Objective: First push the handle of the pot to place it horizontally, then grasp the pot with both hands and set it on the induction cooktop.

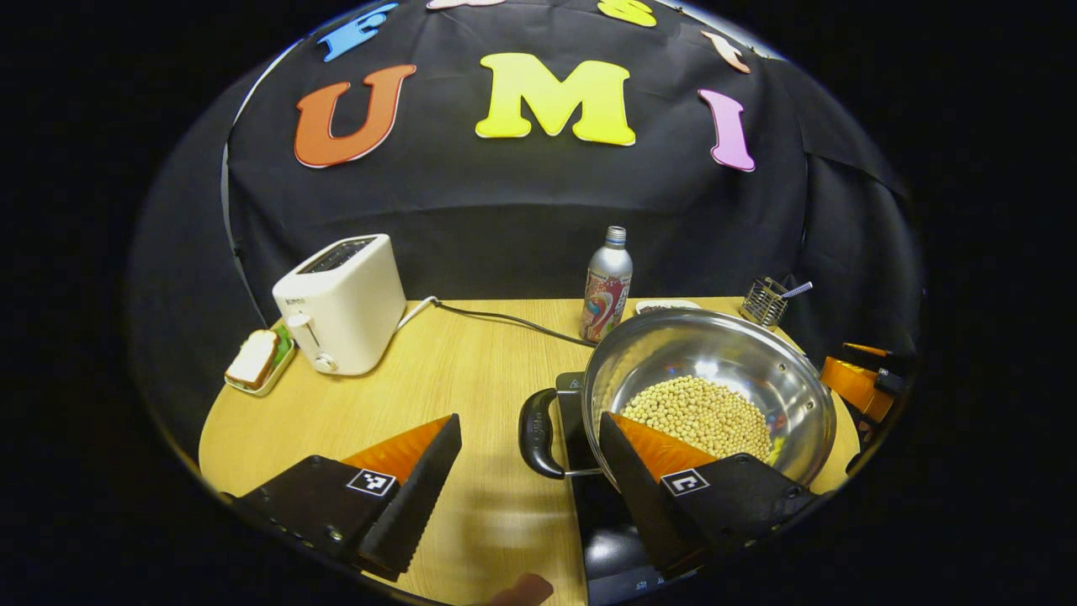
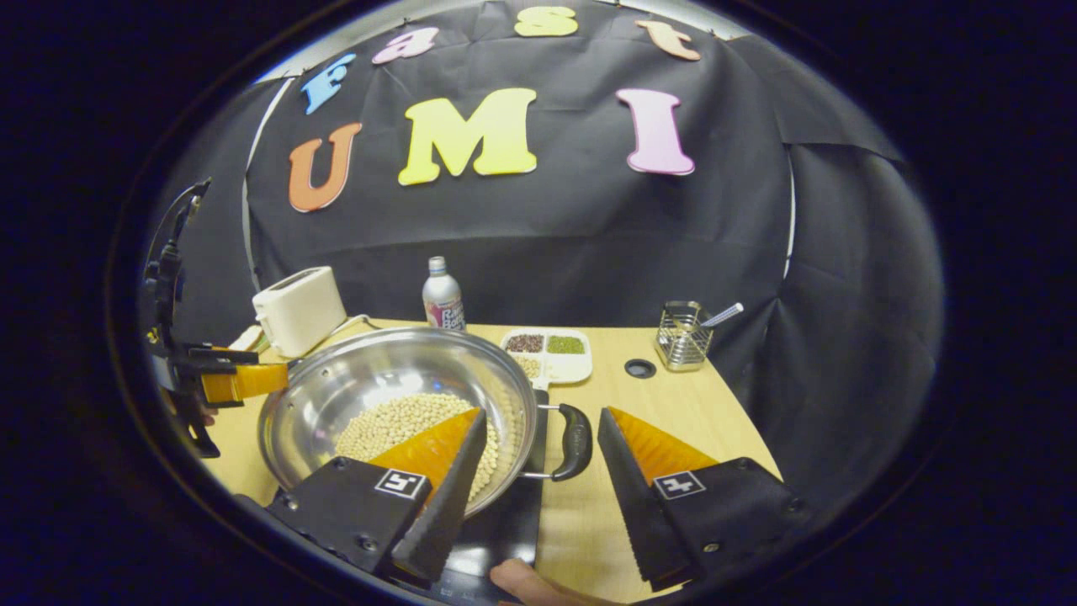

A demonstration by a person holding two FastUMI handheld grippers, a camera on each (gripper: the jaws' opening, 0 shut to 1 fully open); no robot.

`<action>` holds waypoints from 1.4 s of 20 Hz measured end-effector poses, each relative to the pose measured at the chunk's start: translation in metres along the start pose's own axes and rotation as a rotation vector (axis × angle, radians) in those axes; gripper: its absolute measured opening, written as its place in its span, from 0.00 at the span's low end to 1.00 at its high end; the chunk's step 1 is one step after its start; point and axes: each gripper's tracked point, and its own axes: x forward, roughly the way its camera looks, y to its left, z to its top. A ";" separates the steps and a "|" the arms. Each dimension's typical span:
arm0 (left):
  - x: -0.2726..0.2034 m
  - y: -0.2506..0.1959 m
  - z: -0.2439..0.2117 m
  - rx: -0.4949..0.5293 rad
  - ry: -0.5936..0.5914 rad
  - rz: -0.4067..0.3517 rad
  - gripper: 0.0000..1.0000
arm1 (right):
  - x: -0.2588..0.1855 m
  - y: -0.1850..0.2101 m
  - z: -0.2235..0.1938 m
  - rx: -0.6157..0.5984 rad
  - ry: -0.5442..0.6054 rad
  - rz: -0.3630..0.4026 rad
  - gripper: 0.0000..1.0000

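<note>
We count one steel pot (image 1: pixel 715 370) with soybeans (image 1: pixel 702 414) heaped in its bottom, and it sits on the one dark induction cooktop (image 1: pixel 606 513) at the near edge of the wooden table (image 1: pixel 471 379). The pot has two black loop handles: in the left gripper view one handle (image 1: pixel 537 433) lies between the fingers of the left gripper (image 1: pixel 530 433), and in the right gripper view the other handle (image 2: pixel 575 441) lies between the fingers of the right gripper (image 2: pixel 538 429). Both grippers are spread wide, and we see neither finger pressing on a handle, so each handle sits free in the gap. In each view one finger hangs over the pot's rim and the other over bare table. In the right gripper view the left gripper (image 2: pixel 231 383) also shows farther off, beside the pot's far rim. Behind the pot we count one toaster (image 1: pixel 343 303) with its cord running along the table, one bottle (image 1: pixel 607 286), one wire holder (image 2: pixel 683 337) with a utensil in it, one divided tray (image 2: pixel 551 353) of beans and grains, and one small dish (image 1: pixel 259 360) holding a sandwich beside the toaster. A fingertip (image 2: pixel 526 581) shows at the bottom edge of the right gripper view.
</note>
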 end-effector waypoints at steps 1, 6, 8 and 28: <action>-0.011 0.000 0.004 0.008 -0.022 0.010 0.98 | -0.010 0.001 0.001 0.007 -0.014 -0.001 0.86; -0.077 -0.013 0.011 0.027 -0.147 0.021 0.98 | -0.064 0.005 0.002 0.046 -0.093 0.010 0.92; -0.108 -0.019 0.012 0.034 -0.198 0.026 0.98 | -0.085 0.009 -0.001 0.057 -0.111 0.029 0.94; -0.321 -0.018 0.038 -0.064 -0.499 0.052 0.96 | -0.334 -0.011 0.078 0.055 -0.524 -0.008 0.96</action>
